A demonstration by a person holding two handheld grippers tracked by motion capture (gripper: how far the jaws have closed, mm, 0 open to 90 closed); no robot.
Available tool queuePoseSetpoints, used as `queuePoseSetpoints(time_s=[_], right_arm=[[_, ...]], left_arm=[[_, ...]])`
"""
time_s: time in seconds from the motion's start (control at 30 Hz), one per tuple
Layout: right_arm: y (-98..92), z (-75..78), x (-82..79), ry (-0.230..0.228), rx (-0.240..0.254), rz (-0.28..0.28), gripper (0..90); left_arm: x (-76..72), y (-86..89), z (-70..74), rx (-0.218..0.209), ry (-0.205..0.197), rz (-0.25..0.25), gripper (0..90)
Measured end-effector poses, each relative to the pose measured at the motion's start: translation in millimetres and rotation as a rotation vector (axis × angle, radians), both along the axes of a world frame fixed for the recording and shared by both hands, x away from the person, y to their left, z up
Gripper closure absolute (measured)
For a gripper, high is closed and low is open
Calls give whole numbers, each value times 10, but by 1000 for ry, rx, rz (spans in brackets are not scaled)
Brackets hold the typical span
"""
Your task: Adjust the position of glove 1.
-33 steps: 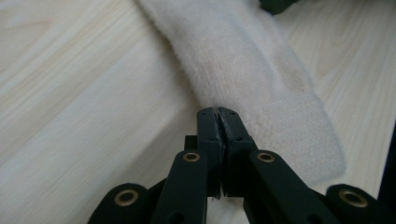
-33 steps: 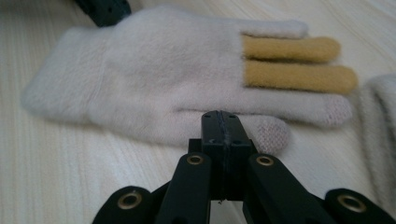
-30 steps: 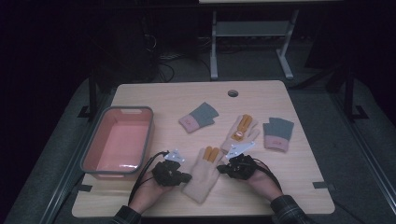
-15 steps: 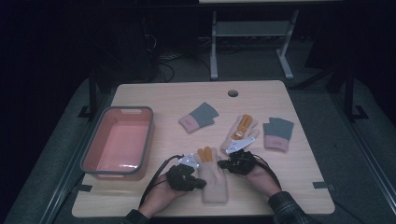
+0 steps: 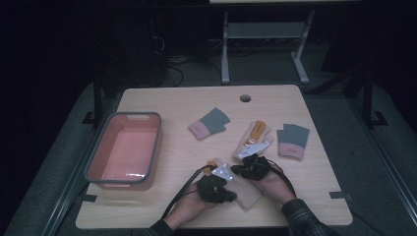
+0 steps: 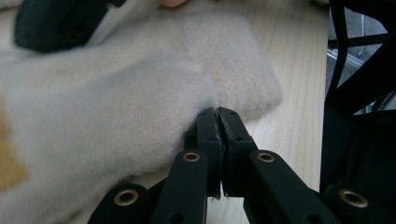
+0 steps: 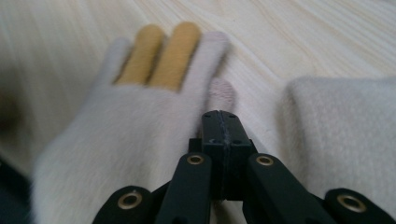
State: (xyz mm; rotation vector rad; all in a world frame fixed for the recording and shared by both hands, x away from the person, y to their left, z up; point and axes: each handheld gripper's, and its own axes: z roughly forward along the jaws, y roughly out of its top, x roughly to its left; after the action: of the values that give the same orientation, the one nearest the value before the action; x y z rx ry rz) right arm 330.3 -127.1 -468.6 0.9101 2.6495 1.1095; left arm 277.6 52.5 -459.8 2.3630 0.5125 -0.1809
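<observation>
the left gripper (image 5: 216, 183) sits at about 6 o'clock on the wooden table (image 5: 177, 101), near the front edge, with the person's hand behind it; its jaws are pressed together and in the left gripper view they meet at the edge of a cream glove (image 6: 116, 93), a pinch of the knit bunched right at the tips, though whether cloth is truly caught between them cannot be told. that near cream glove (image 5: 244, 193) lies flat between the two hands, its orange fingertips (image 5: 211, 163) poking out at 11 o'clock from the left gripper. the right gripper (image 5: 252, 167) is just at 1 o'clock of the left one, jaws fully closed with nothing between them; in the right gripper view the tips rest over the second cream glove (image 7: 121, 135), whose two orange fingers (image 7: 161, 53) point away at 12 o'clock, with the near glove's cuff (image 7: 341, 135) at 3 o'clock. a pink tray (image 5: 93, 172) stands at 9 o'clock, well apart. two grey gloves with pink cuffs lie farther back, one (image 5: 209, 123) at 12 o'clock and one (image 5: 292, 140) at 2 o'clock
</observation>
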Motion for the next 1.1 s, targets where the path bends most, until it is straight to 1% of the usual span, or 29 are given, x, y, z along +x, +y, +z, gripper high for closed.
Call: queuePoseSetpoints(time_s=[0.1, 0.13, 0.23, 0.3, 0.33, 0.37, 0.4, 0.43, 0.47, 0.5, 0.53, 0.57, 0.6, 0.63, 0.67, 0.7, 0.73, 0.77, 0.8, 0.83, 0.87, 0.9, 0.93, 0.97, 1.0, 1.03, 1.07, 1.1], right_arm=[[44, 10, 24, -6, 1, 1, 900], [58, 13, 30, -13, -6, 3, 900], [70, 16, 22, -14, -7, 5, 900], [32, 30, 21, -22, 7, 2, 900], [32, 30, 21, -22, 7, 2, 900], [-4, 57, 21, -9, 19, -5, 857], [-4, 57, 21, -9, 19, -5, 857], [-22, 67, 19, -6, 21, -1, 836], [-65, 87, 22, -10, 27, 7, 799], [-86, 103, 20, -2, 37, 7, 779], [-107, 119, 23, -3, 46, 6, 751], [-125, 136, 21, 0, 52, -6, 735], [-147, 142, 29, -12, 51, 1, 707], [-170, 160, 29, -12, 58, -8, 679], [-189, 171, 29, -12, 60, -21, 661], [-206, 184, 25, -13, 59, -36, 629], [-222, 191, 25, -23, 59, -46, 628], [-245, 198, 26, -28, 60, -56, 639], [-245, 198, 26, -28, 60, -56, 639], [-271, 205, 30, -26, 66, -68, 660], [-293, 211, 33, -28, 67, -80, 705], [-339, 221, 50, -31, 70, -97, 786], [-339, 221, 50, -31, 70, -97, 786], [-357, 233, 56, -28, 66, -113, 829], [-382, 244, 74, -32, 58, -127, 863], [-416, 260, 109, -36, 52, -144, 900], [-429, 269, 133, -42, 47, -147, 900], [-435, 278, 159, -43, 43, -151, 900]], left_arm=[[-2, -23, -1, -7, -3, 3, 875], [-5, -26, 0, -6, -6, 2, 875], [1, 13, 21, -9, -8, 2, 872], [14, 84, 58, -13, -18, 8, 862], [14, 84, 58, -13, -18, 8, 854], [18, 114, 72, -17, -23, 7, 840], [22, 148, 82, -20, -31, 6, 840], [21, 188, 94, -22, -39, 4, 822], [17, 288, 116, -22, -54, 22, 785], [17, 288, 116, -22, -54, 22, 767], [19, 410, 134, -11, -63, 23, 744], [15, 457, 138, -10, -69, 27, 720], [11, 533, 148, -10, -76, 32, 700], [4, 591, 155, -8, -81, 38, 674], [4, 591, 155, -8, -81, 38, 642], [1, 650, 162, 0, -91, 42, 605], [-11, 753, 155, 12, -113, 66, 571], [-13, 831, 138, 23, -121, 88, 532], [-13, 831, 138, 23, -121, 88, 504], [-20, 885, 116, 18, -114, 114, 504], [-10, 954, 101, 35, -124, 119, 466], [-7, 1071, 57, 37, -118, 156, 406], [-7, 1071, 57, 37, -118, 156, 375], [-11, 1134, 32, 31, -125, 179, 375], [-6, 1175, 28, 43, -135, 181, 301], [-19, 1206, 6, 36, -135, 205, 245], [-27, 1262, -28, 41, -166, 221, 208], [-32, 1276, -47, 47, -166, 228, 179]])
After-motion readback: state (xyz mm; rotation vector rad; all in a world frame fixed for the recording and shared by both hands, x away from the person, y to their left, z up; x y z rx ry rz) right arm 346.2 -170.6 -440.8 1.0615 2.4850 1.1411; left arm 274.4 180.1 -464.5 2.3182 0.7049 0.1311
